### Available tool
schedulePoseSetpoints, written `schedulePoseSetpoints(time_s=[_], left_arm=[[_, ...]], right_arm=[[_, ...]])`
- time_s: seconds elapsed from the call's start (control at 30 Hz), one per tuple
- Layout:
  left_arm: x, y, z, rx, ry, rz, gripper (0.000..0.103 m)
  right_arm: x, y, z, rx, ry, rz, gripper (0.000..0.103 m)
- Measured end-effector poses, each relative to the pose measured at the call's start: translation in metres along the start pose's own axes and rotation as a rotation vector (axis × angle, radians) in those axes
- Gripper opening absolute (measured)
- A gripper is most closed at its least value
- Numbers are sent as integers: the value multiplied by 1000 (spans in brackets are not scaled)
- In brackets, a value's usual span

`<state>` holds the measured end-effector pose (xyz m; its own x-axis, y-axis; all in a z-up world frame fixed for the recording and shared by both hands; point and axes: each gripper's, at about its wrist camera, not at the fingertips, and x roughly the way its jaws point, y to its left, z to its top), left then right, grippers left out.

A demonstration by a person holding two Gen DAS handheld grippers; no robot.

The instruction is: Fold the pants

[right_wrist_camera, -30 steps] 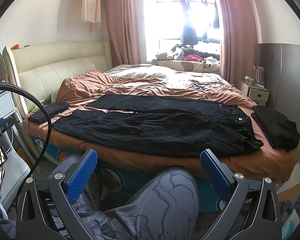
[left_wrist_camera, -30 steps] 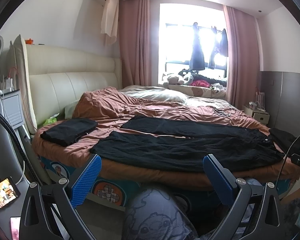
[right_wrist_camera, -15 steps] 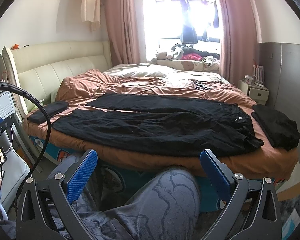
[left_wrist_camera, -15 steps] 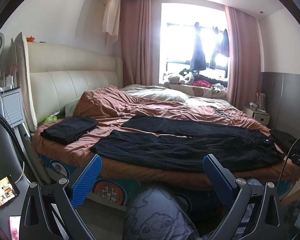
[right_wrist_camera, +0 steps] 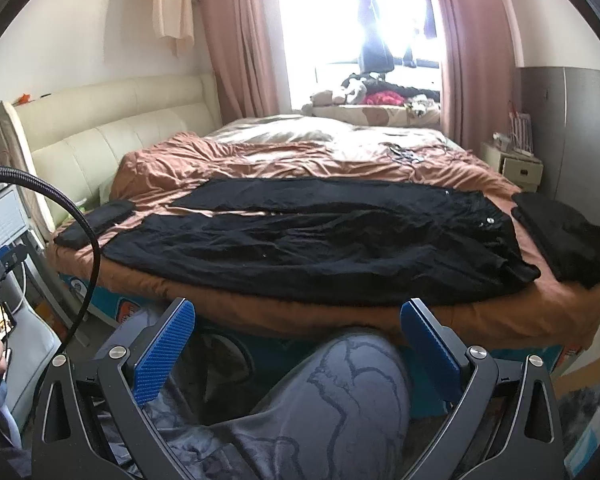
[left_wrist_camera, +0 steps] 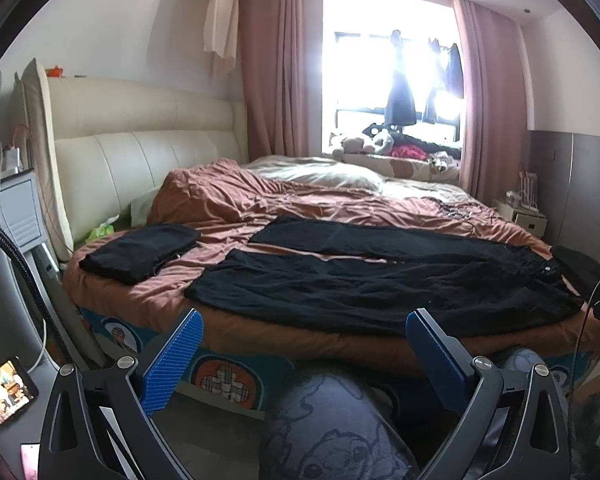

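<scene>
While your left gripper (left_wrist_camera: pixel 302 354) and right gripper (right_wrist_camera: pixel 296 342) hang spread and empty below the bed (right_wrist_camera: pixel 380 320), the black pants (right_wrist_camera: pixel 320 240) lie ahead, spread left-to-right, waistband right, nearer your right gripper.

We see a bed (left_wrist_camera: pixel 148 300) with a cream padded headboard (left_wrist_camera: pixel 148 160) on the left and a rust-brown cover (left_wrist_camera: pixel 236 204) over the top. Directly on the cover lie black pants (left_wrist_camera: pixel 380 280), spread flat, legs toward the headboard, waist toward the foot. The two legs lie apart at the hems, with a strip of cover showing between them. A folded black garment (left_wrist_camera: pixel 140 252) rests near the headboard corner, apart from the pants. A second folded black garment (right_wrist_camera: pixel 560 236) rests at the foot end, just beside the waist. A pale pillow (left_wrist_camera: pixel 320 172) lies at the far side. A small dark tangle (right_wrist_camera: pixel 404 155) lies on the far cover; we cannot identify it
</scene>
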<state>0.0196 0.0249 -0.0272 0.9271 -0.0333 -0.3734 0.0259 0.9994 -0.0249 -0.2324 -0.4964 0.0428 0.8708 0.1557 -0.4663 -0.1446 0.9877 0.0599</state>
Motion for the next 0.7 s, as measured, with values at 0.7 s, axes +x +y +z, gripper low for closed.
schedulePoseSetpoints(time_s=[0.7], left_arm=[[143,18,-3,-9,285,-27,103]], right_arm=[[82,-9,52,125,181,-124,103]])
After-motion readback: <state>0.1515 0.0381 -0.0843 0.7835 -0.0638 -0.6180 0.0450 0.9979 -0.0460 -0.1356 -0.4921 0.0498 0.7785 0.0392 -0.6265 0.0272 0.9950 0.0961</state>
